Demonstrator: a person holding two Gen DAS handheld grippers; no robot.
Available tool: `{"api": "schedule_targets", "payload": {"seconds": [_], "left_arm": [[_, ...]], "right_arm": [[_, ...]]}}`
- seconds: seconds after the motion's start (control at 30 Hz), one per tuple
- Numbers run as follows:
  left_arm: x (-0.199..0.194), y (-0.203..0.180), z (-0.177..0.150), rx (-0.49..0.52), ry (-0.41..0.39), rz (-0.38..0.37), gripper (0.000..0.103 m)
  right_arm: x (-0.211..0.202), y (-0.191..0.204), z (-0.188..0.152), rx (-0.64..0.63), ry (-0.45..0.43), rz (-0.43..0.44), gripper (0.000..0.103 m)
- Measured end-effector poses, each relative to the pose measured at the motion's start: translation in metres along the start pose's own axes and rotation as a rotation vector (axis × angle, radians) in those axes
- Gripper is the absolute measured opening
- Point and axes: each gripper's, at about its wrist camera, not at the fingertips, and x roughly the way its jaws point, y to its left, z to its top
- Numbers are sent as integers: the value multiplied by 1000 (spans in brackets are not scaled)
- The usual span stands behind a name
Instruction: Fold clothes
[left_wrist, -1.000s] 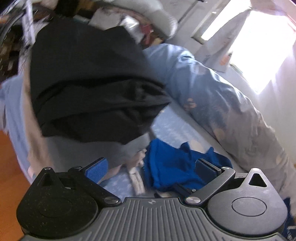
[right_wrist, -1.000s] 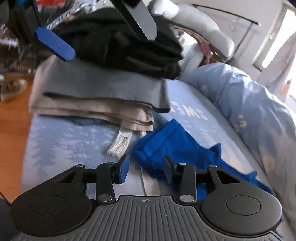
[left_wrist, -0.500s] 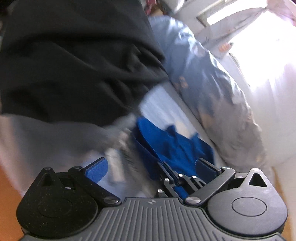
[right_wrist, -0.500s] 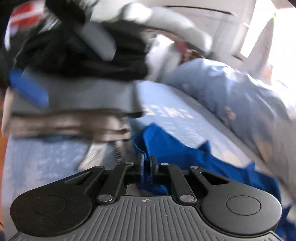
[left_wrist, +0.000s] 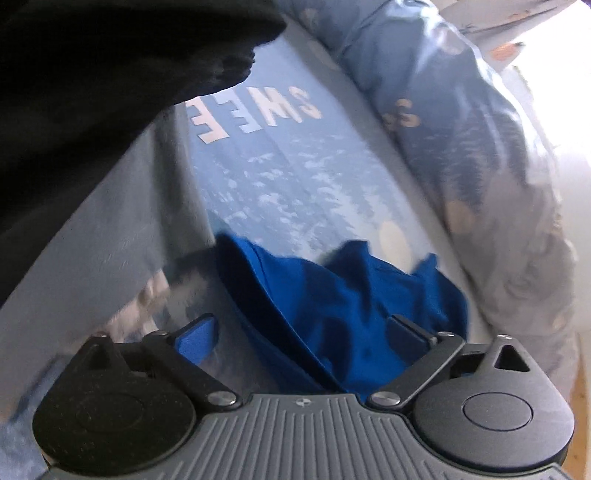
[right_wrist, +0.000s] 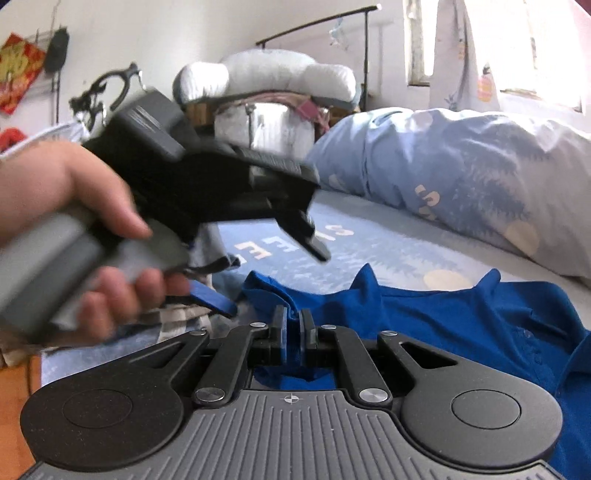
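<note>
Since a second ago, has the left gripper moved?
Yes. In the right wrist view the left gripper, jaws open and just closing slightly, has dropped from the black folded stack toward the blue shirt on the bed.

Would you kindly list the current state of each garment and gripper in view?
blue polo shirt: unfolded, rumpled on the bed, one edge pinched.
right gripper: shut on the blue polo shirt.
left gripper: jaws open and just been closing, over the shirt, gripping nothing.
black garment: lying on top of the pile.
grey garment: lying beneath the black one.

Right claw (right_wrist: 293, 330) clamped onto blue shirt (right_wrist: 461, 317); left claw (left_wrist: 301, 332) dropped toward it, narrowing slightly.
</note>
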Motion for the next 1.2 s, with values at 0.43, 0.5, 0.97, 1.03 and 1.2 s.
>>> {"api": "schedule_targets", "payload": {"seconds": [0.43, 0.5, 0.97, 1.03, 1.2], "left_arm": [[-16, -39, 8, 93, -143, 9, 6], [-19, -56, 9, 127, -151, -3, 6], [58, -160, -7, 283, -65, -14, 6], [78, -162, -13, 299, -31, 15, 6], [106, -166, -27, 355, 9, 24, 20]], "right_arm": [[-12, -48, -14, 275, -64, 22, 8], [-17, -57, -17, 317, -80, 11, 8], [-35, -140, -50, 636, -73, -139, 10], [-31, -150, -57, 662, -43, -163, 11], [-24, -165, -75, 738, 28, -198, 11]]}}
